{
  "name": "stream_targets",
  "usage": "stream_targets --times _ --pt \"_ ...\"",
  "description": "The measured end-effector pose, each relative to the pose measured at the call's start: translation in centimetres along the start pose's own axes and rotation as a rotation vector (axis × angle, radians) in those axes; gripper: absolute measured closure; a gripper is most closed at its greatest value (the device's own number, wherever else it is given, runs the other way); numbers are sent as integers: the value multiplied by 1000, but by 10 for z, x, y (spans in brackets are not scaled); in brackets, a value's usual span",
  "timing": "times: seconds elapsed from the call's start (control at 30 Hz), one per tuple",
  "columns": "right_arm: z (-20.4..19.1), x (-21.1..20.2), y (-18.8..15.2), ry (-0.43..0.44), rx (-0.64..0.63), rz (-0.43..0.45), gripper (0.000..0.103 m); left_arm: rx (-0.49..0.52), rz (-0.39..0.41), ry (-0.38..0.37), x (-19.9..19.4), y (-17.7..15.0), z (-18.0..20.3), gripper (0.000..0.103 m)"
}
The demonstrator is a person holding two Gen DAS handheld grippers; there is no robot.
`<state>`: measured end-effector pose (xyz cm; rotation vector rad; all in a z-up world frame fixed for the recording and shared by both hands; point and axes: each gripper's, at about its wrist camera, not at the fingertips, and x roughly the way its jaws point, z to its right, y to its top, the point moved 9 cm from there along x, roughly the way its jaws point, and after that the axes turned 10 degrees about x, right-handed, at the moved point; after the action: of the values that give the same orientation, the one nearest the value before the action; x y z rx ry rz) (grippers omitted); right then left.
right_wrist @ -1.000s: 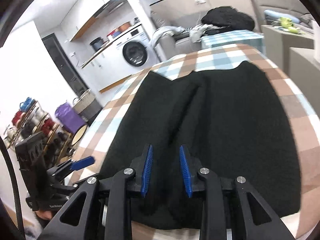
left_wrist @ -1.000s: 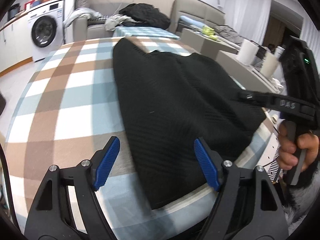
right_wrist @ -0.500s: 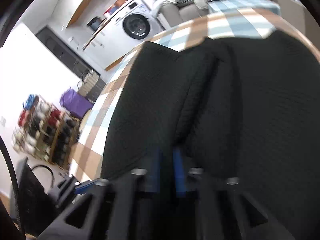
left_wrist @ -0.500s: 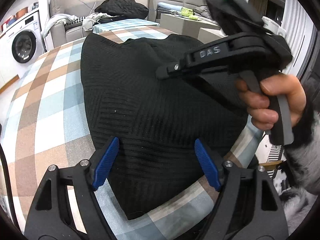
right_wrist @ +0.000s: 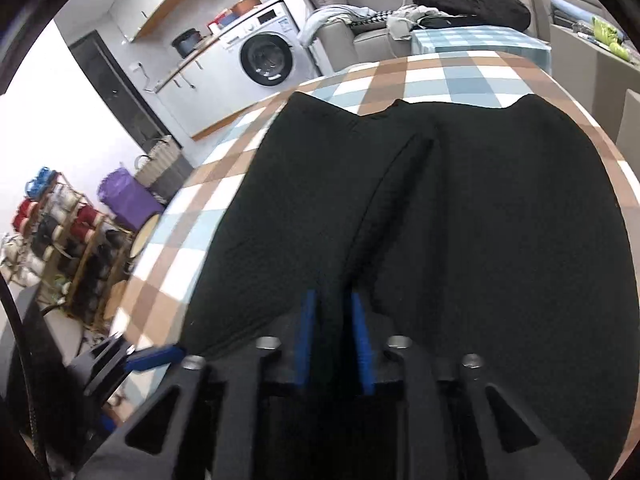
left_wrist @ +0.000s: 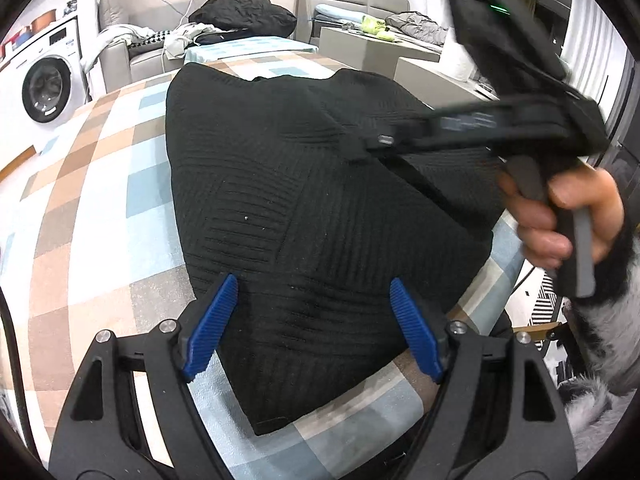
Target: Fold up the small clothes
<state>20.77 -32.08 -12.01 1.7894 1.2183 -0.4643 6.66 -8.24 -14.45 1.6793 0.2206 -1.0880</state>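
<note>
A: Right, the black knitted garment lies spread flat on the checked tabletop, and both tools are over its near edge.

B: The left gripper has its fingers spread wide, nothing pinched, with the hem and near corner lying between and just beyond them.

A: And the right gripper? Its fingers have just been opening again after a quick squeeze. They stand narrow, with a raised ridge of the cloth running up from the gap between them. Whether the pads press on it, I cannot tell.

B: So I'd call this the grasping step, before the fold proper.

A: Agreed. Next, each side needs a firm pinch on the near hem, left fingers closing on the corner, then a lift and carry toward the far edge, kept level so the layers land square.
</note>
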Motion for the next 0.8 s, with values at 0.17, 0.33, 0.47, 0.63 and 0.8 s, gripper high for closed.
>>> stream_targets --times 0.17,0.33,0.47,0.63,0.8 --pt "0 -13 -32 61 0 -39 65 4 2 5 1 0 2 25" --pt "-9 -18 -56 86 -38 -34 79 0 5 8 -1 -2 2 25" --pt "-24 -18 -54 112 -103 2 97 -18 6 15 -5 -1 0 25" --pt "-18 -31 -47 41 -130 37 98 -71 13 23 -12 -5 -11 25" --pt "0 -17 -53 39 -66 -28 83 -116 -3 42 -10 -9 -25 25"
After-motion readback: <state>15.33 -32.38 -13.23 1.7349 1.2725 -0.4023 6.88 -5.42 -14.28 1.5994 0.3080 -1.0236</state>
